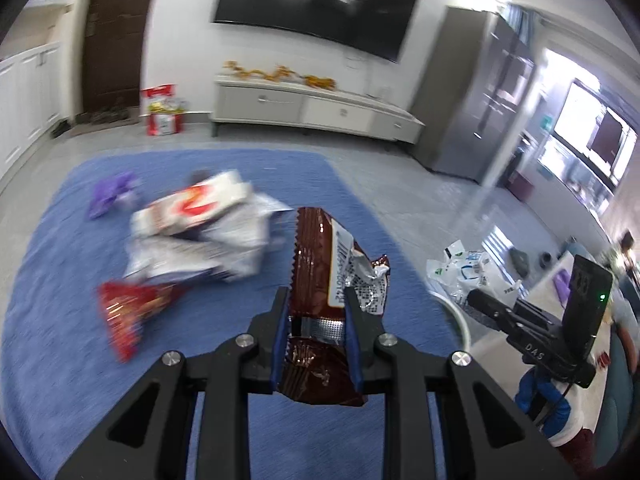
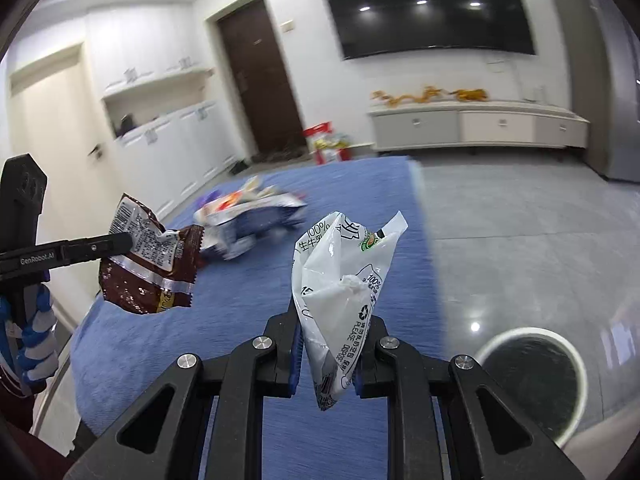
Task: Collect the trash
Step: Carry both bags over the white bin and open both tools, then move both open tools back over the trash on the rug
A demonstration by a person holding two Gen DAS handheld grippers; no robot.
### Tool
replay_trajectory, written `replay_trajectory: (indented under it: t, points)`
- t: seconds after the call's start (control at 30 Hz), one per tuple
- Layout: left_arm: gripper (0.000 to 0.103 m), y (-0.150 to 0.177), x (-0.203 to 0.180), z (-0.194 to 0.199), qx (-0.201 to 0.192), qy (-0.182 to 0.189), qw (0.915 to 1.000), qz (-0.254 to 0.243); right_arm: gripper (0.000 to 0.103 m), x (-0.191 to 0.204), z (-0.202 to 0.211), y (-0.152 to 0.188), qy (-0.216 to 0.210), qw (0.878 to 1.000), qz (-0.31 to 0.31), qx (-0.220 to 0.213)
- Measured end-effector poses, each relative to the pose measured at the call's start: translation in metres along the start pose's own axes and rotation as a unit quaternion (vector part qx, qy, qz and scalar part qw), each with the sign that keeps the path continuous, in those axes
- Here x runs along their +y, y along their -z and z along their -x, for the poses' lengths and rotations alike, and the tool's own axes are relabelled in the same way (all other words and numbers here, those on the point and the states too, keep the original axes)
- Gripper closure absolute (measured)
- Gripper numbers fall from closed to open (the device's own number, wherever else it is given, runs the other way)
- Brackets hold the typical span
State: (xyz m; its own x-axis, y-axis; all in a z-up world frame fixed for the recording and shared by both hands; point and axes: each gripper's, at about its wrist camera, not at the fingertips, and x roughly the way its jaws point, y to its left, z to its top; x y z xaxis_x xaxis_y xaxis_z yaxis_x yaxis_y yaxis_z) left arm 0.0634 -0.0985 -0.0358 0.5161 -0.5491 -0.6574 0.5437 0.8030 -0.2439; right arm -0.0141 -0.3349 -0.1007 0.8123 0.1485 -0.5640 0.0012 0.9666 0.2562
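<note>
A brown wrapper [image 1: 320, 276] is clamped between the nearly closed fingers of the left gripper [image 1: 318, 300] and is held up above the blue rug [image 1: 60, 340]; its torn silver lining and a barcode strip are turned toward the camera. A white pouch [image 2: 344, 280] is pinched in the same way by the right gripper [image 2: 330, 320], whose jaws are drawn in tight on its lower half, and the pouch is likewise lifted clear of the rug.

In the right wrist view the left gripper [image 2: 120, 242] is seen from the side at the rug's left edge, with the brown wrapper [image 2: 152, 264] hanging from it. In the left wrist view the right gripper [image 1: 480, 304] is seen off the rug's right edge.

On the rug, behind the held wrapper, a heap of white bags [image 1: 200, 232] is left lying, blurred. A red wrapper [image 1: 128, 312] lies just in front of the heap, and a purple wrapper [image 1: 110, 194] lies beside it toward the rug's far left corner.

A white-rimmed bin [image 2: 532, 384] with a dark liner stands on the grey floor just off the rug's right edge. Beyond the rug's far edge, a white cabinet [image 2: 476, 126] stands against the wall under a dark TV [image 2: 432, 8].
</note>
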Motion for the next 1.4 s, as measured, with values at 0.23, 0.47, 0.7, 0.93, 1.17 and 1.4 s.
replay_trajectory:
  t: [0.23, 0.47, 0.7, 0.93, 1.17, 1.4]
  points:
    - [0.079, -0.020, -0.097, -0.089, 0.050, 0.041, 0.9950, -0.076, 0.084, -0.100, 0.014, 0.022, 0.083, 0.993, -0.078, 0.005]
    - [0.079, -0.028, -0.168, -0.197, 0.125, 0.061, 0.9853, -0.099, 0.084, -0.177, -0.014, 0.050, 0.131, 0.981, -0.134, 0.045]
    - [0.077, -0.017, -0.209, -0.277, 0.186, 0.053, 0.9758, -0.102, 0.083, -0.226, -0.053, 0.075, 0.147, 0.969, -0.180, 0.089]
    - [0.069, -0.005, -0.229, -0.308, 0.223, 0.068, 0.9680, -0.094, 0.067, -0.254, -0.072, 0.095, 0.185, 0.954, -0.198, 0.127]
    - [0.062, -0.011, -0.217, -0.282, 0.194, 0.099, 0.9732, -0.075, 0.055, -0.254, -0.055, 0.104, 0.199, 0.949, -0.211, 0.121]
    - [0.062, -0.015, -0.210, -0.209, 0.129, 0.101, 0.9799, -0.114, 0.055, -0.217, -0.018, 0.083, 0.189, 0.958, -0.204, 0.077]
